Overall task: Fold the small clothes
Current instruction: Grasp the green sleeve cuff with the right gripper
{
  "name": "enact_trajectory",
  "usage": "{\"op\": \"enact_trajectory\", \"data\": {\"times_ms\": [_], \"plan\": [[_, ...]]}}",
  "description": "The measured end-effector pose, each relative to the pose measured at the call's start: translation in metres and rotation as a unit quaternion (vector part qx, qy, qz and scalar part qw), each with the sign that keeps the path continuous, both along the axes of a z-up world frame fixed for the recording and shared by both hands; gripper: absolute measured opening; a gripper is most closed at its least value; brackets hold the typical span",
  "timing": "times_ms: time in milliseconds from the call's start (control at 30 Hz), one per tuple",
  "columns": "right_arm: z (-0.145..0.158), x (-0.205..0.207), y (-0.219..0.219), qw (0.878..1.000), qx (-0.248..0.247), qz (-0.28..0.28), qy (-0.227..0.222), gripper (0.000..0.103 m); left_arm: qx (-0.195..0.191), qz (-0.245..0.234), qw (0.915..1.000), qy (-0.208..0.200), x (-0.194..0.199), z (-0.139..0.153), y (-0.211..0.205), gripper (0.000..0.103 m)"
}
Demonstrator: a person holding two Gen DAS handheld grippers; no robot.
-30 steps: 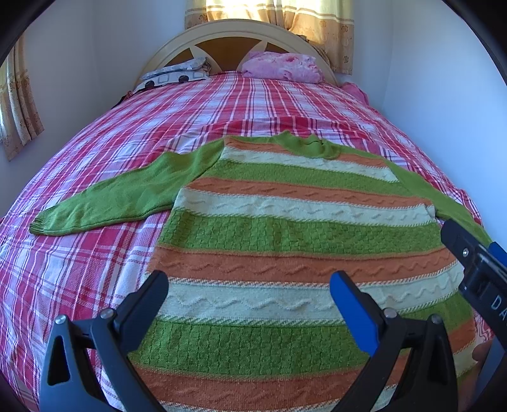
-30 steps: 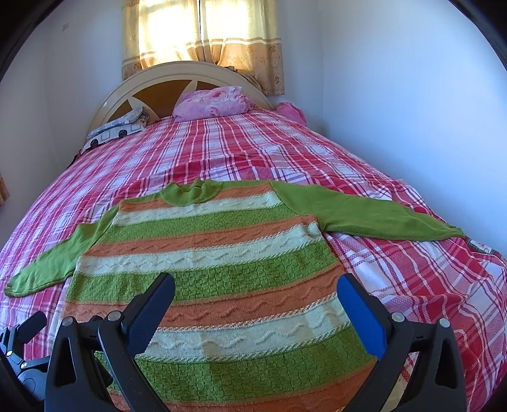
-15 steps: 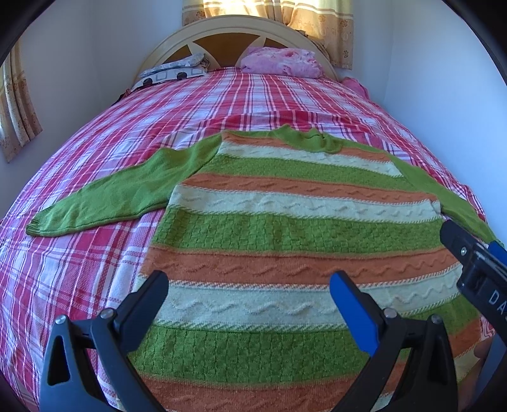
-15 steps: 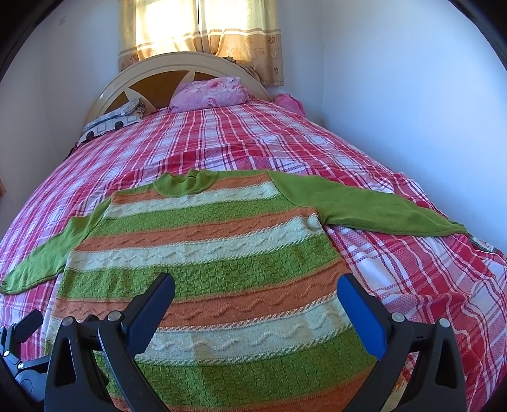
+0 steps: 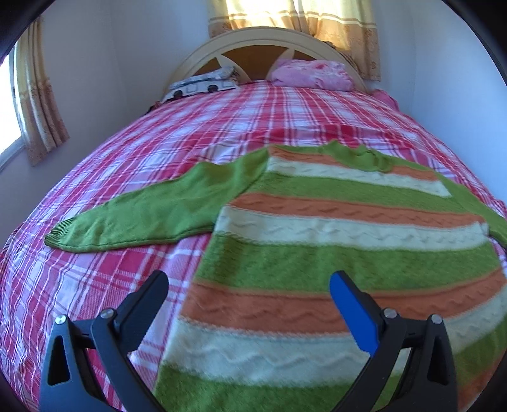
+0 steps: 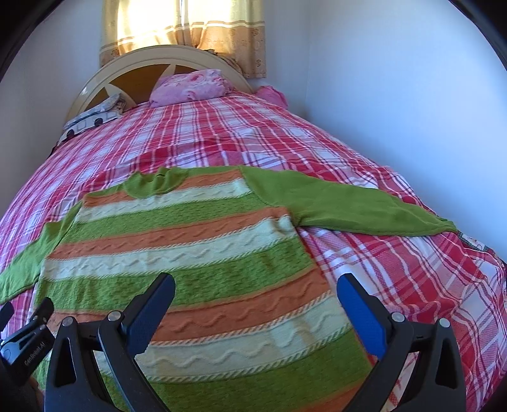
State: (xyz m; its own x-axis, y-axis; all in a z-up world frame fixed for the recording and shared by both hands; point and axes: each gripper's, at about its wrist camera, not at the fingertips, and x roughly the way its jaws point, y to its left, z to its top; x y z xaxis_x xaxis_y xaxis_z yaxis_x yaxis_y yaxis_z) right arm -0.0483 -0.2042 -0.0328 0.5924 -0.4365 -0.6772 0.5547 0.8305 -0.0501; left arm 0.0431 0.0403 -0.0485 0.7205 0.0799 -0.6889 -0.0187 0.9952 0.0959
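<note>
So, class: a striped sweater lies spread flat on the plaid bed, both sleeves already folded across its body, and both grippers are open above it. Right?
One thing is wrong: the sleeves are not folded. The striped sweater lies flat, its right sleeve stretched out sideways in the right wrist view, its left sleeve likewise in the left. Both grippers, left gripper and right gripper, are open.

We see sweater (image 5: 332, 241): green, orange, cream stripes, plain green sleeves. Bedspread (image 5: 221, 126): red-pink-white plaid. Pillow (image 5: 312, 74) pink. Curtains (image 6: 190, 28) yellow-tan. Gripper fingers (image 6: 359, 317): one blue, one black.
</note>
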Motion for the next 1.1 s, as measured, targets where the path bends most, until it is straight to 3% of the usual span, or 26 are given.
{"op": "enact_trajectory", "data": {"times_ms": [133, 233, 367, 467, 567, 600, 667, 767, 867, 967, 1033, 1067, 1100], "plan": [[0.000, -0.003, -0.012, 1.000, 0.007, 0.007, -0.018, 0.102, -0.017, 0.011, 0.9997, 0.012, 0.008, -0.015, 0.010, 0.103], [0.001, -0.011, -0.036, 0.999, 0.010, 0.000, -0.042, 0.095, -0.040, 0.013, 0.9984, 0.038, 0.010, -0.026, 0.015, 0.103], [0.002, -0.026, -0.098, 0.996, 0.045, -0.052, -0.059, 0.069, -0.080, 0.013, 0.9953, 0.053, 0.013, -0.031, 0.024, 0.103], [-0.006, -0.047, -0.171, 0.984, 0.111, -0.119, -0.067, 0.065, -0.106, 0.022, 0.9925, 0.056, 0.012, -0.033, 0.031, 0.103], [-0.022, -0.077, -0.252, 0.960, 0.188, -0.185, -0.097, 0.064, -0.101, 0.023, 0.9930, 0.056, 0.011, -0.034, 0.028, 0.103], [-0.026, -0.087, -0.271, 0.951, 0.206, -0.206, -0.108, 0.058, -0.099, 0.024, 0.9932, 0.056, 0.011, -0.035, 0.028, 0.103], [-0.037, -0.115, -0.319, 0.919, 0.254, -0.269, -0.137, 0.054, -0.099, 0.024, 0.9932, 0.057, 0.011, -0.035, 0.028, 0.103], [-0.049, -0.145, -0.365, 0.884, 0.293, -0.323, -0.170, 0.054, -0.100, 0.024, 0.9930, 0.058, 0.012, -0.036, 0.029, 0.103], [-0.059, -0.154, -0.392, 0.870, 0.317, -0.333, -0.180, 0.054, -0.099, 0.025, 0.9930, 0.059, 0.014, -0.036, 0.029, 0.103], [-0.065, -0.149, -0.402, 0.866, 0.332, -0.326, -0.184, 0.053, -0.099, 0.025, 0.9929, 0.059, 0.015, -0.036, 0.029, 0.103], [-0.063, -0.144, -0.409, 0.874, 0.320, -0.319, -0.178, 0.034, -0.099, 0.025, 0.9930, 0.059, 0.015, -0.036, 0.029, 0.103], [-0.062, -0.140, -0.412, 0.882, 0.314, -0.309, -0.170, 0.014, -0.099, 0.025, 0.9930, 0.059, 0.015, -0.036, 0.029, 0.103], [-0.059, -0.136, -0.413, 0.890, 0.305, -0.300, -0.156, 0.009, -0.099, 0.025, 0.9929, 0.060, 0.015, -0.037, 0.029, 0.103]]}}
